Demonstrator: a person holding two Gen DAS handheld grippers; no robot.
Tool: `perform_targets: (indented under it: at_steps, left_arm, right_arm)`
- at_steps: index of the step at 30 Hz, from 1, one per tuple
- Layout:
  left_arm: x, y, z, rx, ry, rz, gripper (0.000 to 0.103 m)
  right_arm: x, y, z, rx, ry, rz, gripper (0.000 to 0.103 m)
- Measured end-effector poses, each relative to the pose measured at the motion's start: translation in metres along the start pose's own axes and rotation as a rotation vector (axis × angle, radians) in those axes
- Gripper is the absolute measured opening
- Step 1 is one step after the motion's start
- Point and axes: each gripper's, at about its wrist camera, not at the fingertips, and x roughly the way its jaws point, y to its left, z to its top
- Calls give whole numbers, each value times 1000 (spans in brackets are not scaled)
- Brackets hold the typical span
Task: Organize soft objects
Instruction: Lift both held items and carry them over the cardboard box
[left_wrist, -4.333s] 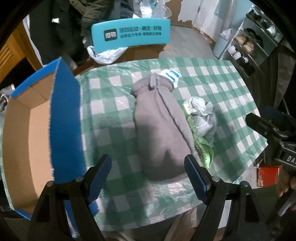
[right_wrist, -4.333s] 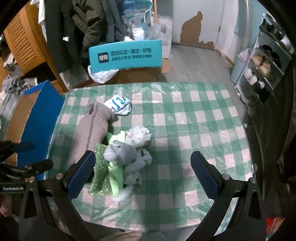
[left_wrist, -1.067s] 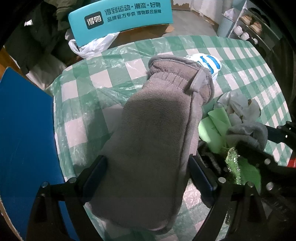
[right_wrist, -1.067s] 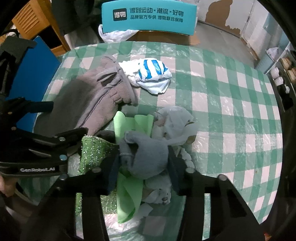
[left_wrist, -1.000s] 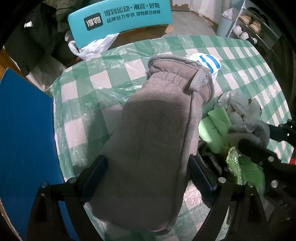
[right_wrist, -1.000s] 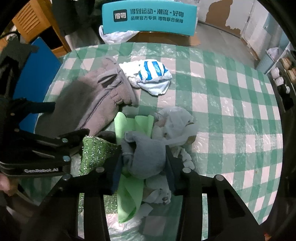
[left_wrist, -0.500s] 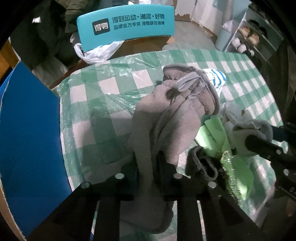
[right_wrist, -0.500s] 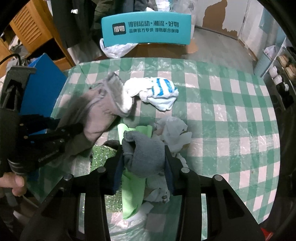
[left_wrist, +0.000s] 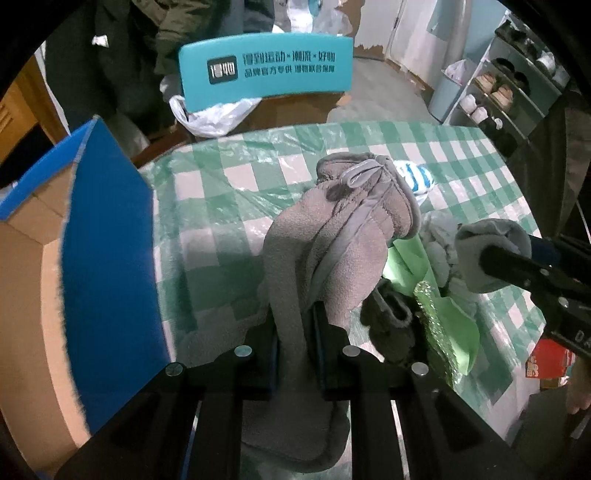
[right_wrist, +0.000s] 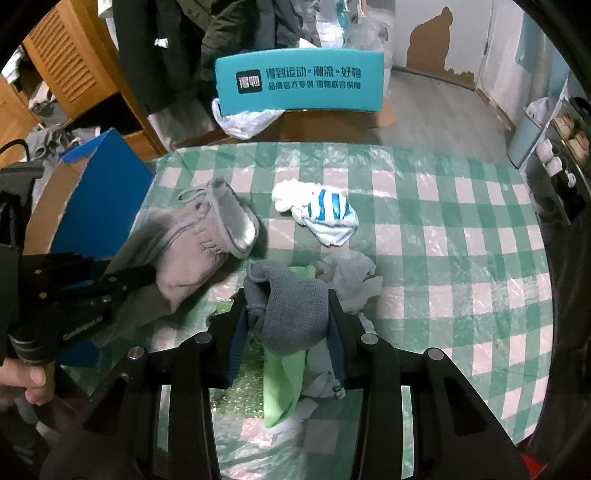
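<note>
Beside the checked table (right_wrist: 461, 236), the blue box (left_wrist: 107, 266) looks empty. Left gripper (left_wrist: 295, 332) pinches the grey mitten (left_wrist: 332, 251); right gripper (right_wrist: 288, 332) clamps a grey sock (right_wrist: 291, 310). A striped cloth (right_wrist: 325, 214) and a green scrap (right_wrist: 280, 387) remain.

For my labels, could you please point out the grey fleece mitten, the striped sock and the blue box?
grey fleece mitten (left_wrist: 343, 258), left wrist view, bunched body.
striped sock (right_wrist: 328, 214), right wrist view, blue-striped middle.
blue box (left_wrist: 110, 258), left wrist view, blue outer wall.
</note>
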Motion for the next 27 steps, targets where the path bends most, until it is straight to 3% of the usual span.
perform_targets:
  at_steps: [27]
  left_arm:
    - [-92,16,-20,-24,-173,-8,15]
  right_arm:
    - [-49,38,3,-60,-81,21,38]
